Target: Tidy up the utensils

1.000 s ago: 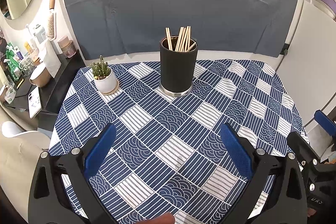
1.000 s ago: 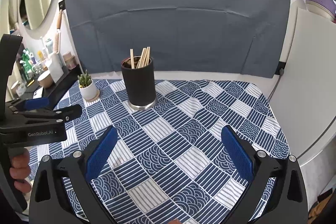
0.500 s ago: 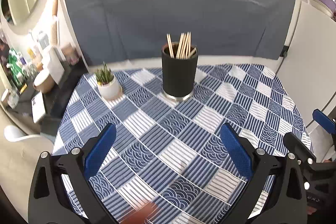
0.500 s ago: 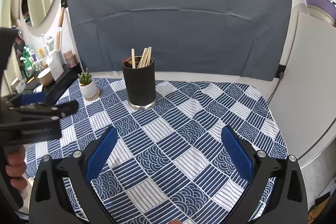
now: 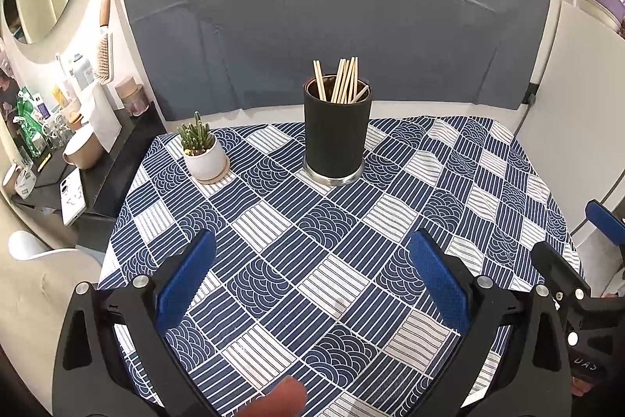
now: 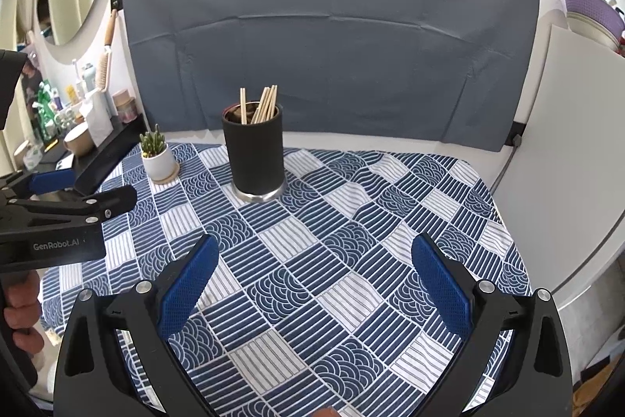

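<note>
Left wrist view: the left tool [image 5: 312, 276] hangs above the patterned worktop [image 5: 488, 174], its blue pads spread wide with nothing between them. At 12 o'clock a black holder [image 5: 336, 139] stands upright on the cloth, wooden chopsticks [image 5: 343, 81] leaning inside it. A small potted cactus [image 5: 203, 153] sits at 10 o'clock, just beside the holder. The right tool [image 5: 593, 284] shows at 3 o'clock.

Right wrist view: the right tool [image 6: 314, 282] is likewise fully spread and empty over the worktop [image 6: 449, 190]. The holder [image 6: 254, 153] with its chopsticks [image 6: 263, 106] stands at 11 o'clock, the cactus [image 6: 156, 157] to its left. At 9 o'clock a hand [image 6: 21, 311] grips the left tool [image 6: 70, 198].
</note>
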`<action>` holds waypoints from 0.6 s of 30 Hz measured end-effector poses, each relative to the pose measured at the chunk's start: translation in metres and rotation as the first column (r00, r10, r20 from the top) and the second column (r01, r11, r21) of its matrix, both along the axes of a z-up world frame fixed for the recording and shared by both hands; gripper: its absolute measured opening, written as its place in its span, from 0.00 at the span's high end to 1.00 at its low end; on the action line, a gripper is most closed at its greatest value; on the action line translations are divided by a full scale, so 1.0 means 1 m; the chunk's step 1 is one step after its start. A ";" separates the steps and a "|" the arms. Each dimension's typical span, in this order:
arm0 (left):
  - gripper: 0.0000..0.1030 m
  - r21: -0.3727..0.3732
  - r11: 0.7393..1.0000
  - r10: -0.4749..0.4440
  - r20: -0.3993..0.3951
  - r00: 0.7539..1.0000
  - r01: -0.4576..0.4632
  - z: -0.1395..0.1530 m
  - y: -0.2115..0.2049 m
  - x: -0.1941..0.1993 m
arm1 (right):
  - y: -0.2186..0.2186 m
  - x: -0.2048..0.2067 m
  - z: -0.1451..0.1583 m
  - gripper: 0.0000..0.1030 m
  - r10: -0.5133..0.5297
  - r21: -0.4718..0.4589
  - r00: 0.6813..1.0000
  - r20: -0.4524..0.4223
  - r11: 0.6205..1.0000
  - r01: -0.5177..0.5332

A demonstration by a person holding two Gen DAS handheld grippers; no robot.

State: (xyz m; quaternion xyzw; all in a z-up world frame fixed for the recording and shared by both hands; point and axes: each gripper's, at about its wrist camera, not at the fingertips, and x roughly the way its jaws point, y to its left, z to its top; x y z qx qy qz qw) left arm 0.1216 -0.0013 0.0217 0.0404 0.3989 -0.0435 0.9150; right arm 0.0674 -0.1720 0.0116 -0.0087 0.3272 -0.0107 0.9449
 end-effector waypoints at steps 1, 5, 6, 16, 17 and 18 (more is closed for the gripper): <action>0.06 -0.002 1.000 -0.003 0.000 1.000 0.003 0.000 0.000 0.000 | 0.000 0.000 0.000 0.08 0.001 -0.001 1.000 -0.001 1.000 -0.001; 0.06 -0.001 1.000 0.004 -0.005 1.000 -0.004 -0.002 0.001 0.000 | 0.002 0.001 -0.001 0.08 -0.004 -0.005 1.000 -0.008 1.000 0.004; 0.06 -0.001 1.000 0.003 -0.011 1.000 -0.003 -0.003 0.001 0.000 | 0.002 0.001 -0.001 0.08 -0.005 -0.005 1.000 -0.010 1.000 0.005; 0.06 0.027 0.999 -0.021 -0.009 1.000 0.021 -0.004 -0.004 -0.003 | 0.000 0.002 -0.002 0.08 -0.009 0.011 1.000 -0.016 1.000 0.010; 0.06 0.029 0.999 -0.024 -0.009 1.000 0.025 -0.004 -0.005 -0.003 | 0.000 0.002 -0.002 0.08 -0.011 0.015 1.000 -0.016 1.000 0.012; 0.06 0.030 0.999 -0.027 -0.012 1.000 0.028 -0.004 -0.005 -0.003 | -0.002 0.002 -0.002 0.08 -0.016 0.023 1.000 -0.016 1.000 0.017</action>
